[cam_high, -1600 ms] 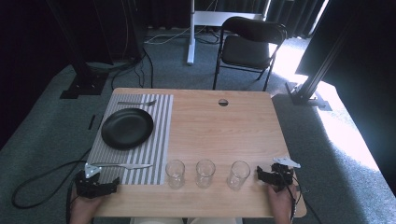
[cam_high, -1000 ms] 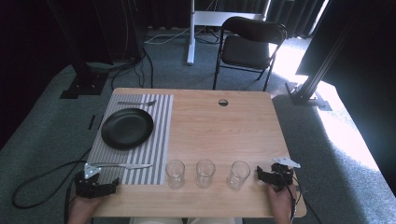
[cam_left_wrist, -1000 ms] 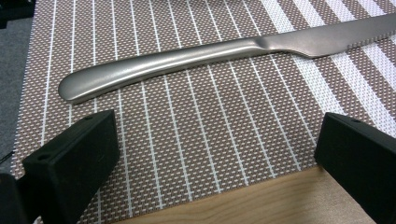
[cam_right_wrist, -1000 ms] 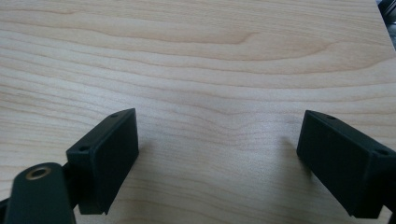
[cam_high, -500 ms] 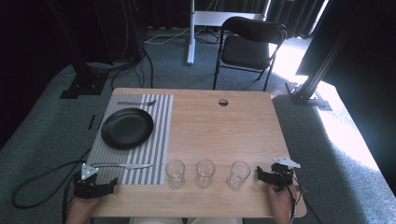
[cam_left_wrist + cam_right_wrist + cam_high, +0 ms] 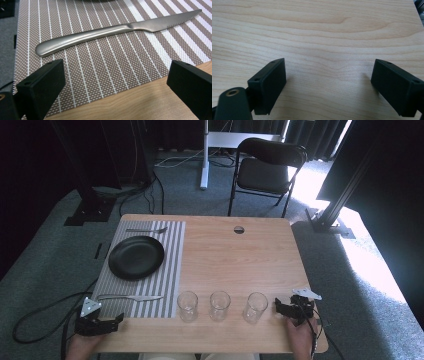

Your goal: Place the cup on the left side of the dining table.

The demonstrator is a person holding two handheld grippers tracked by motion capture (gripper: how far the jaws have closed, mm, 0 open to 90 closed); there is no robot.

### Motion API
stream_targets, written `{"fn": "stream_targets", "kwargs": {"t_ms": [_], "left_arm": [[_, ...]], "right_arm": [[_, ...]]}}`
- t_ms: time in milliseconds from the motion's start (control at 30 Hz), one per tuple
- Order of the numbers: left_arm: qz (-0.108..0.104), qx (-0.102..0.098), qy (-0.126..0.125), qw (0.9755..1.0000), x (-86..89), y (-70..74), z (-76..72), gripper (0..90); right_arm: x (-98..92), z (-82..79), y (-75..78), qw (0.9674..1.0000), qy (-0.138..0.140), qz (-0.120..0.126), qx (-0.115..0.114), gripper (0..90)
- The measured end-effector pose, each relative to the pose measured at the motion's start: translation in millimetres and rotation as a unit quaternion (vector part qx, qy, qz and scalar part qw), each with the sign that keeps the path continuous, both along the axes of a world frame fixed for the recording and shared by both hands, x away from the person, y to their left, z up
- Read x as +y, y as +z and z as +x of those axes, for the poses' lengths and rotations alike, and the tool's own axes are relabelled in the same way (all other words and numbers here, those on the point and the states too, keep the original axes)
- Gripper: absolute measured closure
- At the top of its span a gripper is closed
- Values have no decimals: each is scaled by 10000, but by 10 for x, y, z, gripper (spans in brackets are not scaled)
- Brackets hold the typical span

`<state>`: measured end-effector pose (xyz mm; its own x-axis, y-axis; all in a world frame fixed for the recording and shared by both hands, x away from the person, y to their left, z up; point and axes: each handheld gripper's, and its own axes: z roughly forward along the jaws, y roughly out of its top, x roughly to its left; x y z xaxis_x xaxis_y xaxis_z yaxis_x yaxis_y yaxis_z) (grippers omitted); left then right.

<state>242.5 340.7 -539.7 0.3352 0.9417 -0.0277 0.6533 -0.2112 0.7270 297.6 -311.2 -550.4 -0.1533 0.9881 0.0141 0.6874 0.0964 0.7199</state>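
Steel table knife (image 6: 107,31) lies untouched on the striped woven placemat (image 6: 100,65), just ahead of the left tool (image 6: 98,325).

Black jaws of that left tool stand spread with nothing between them, having just eased slightly inward; the right tool (image 6: 291,309) rests spread on the bare wooden surface (image 6: 317,32), beside three clear drinking glasses (image 6: 220,306) in a row. Farther off, a round black plate (image 6: 136,257) sits mid-placemat, and a steel fork (image 6: 146,230) lies beyond it. By my reading, the knife pickup is only being lined up: approach, grip and lift remain.
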Motion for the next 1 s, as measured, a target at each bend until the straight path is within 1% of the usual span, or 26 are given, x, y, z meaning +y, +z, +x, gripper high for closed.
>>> {"fn": "stream_targets", "kwargs": {"t_ms": [67, 100, 133, 200, 233, 300, 333, 367, 400, 500, 533, 567, 633, 667, 767, 800, 833, 867, 933, 1000], "left_arm": [[19, -42, -51, 10000, -5, 1, -11, 23], [6, -8, -101, 9999, -8, 6, -11, 24], [35, -49, -108, 9999, -18, 10, -18, 24], [2, -62, -162, 9998, -28, 19, -24, 24], [56, -100, -177, 9998, -45, 29, -31, 23], [-21, -141, -288, 9995, -66, 50, -43, 24], [-21, -141, -288, 9995, -66, 50, -43, 24], [-17, -163, -402, 9991, -98, 64, -52, 24], [19, -193, -416, 9989, -116, 67, -58, 23], [89, -198, -560, 9982, -161, 67, -68, 26], [67, -169, -621, 9979, -169, 65, -68, 26], [69, -195, -636, 9978, -178, 64, -72, 26], [33, -163, -698, 9974, -191, 65, -72, 26], [44, -204, -713, 9972, -198, 69, -80, 26], [43, -219, -757, 9969, -211, 80, -88, 26], [-7, -230, -804, 9965, -221, 88, -92, 26], [22, -261, -825, 9963, -236, 93, -100, 26], [-14, -257, -872, 9959, -244, 98, -104, 26], [32, -307, -910, 9954, -273, 105, -118, 26], [6, -338, -975, 9947, -298, 114, -132, 26]], "right_arm": [[0, 0, 0, 10000, -1, 1, 0, 121], [0, 0, 0, 10000, 2, -2, -2, 121], [0, 1, 0, 10000, 1, -1, -3, 121], [0, 1, 0, 10000, 2, -1, -3, 121], [0, 0, 0, 10000, 3, -2, -3, 121], [0, 0, 0, 10000, -1, 1, 0, 121], [0, 0, 0, 10000, -1, 1, 0, 121], [0, 0, 0, 10000, 0, 1, 0, 121], [0, 0, 0, 10000, 2, -1, -2, 121], [0, 0, 0, 10000, 2, -1, -2, 121], [0, 0, 0, 10000, -1, 2, 1, 121], [0, 0, 0, 10000, -2, 2, 1, 121], [0, 0, 0, 10000, 2, 0, -2, 121], [0, 0, 0, 10000, -1, 2, 1, 121], [0, 0, 0, 10000, 1, 1, 0, 121], [0, 0, 0, 10000, -1, 2, 1, 121], [0, 0, 0, 10000, 0, 2, 1, 121], [0, 0, 0, 10000, 0, 2, 1, 122], [0, 0, 0, 10000, 0, 2, 1, 121], [0, 0, 0, 10000, 0, 2, 1, 121]]}}
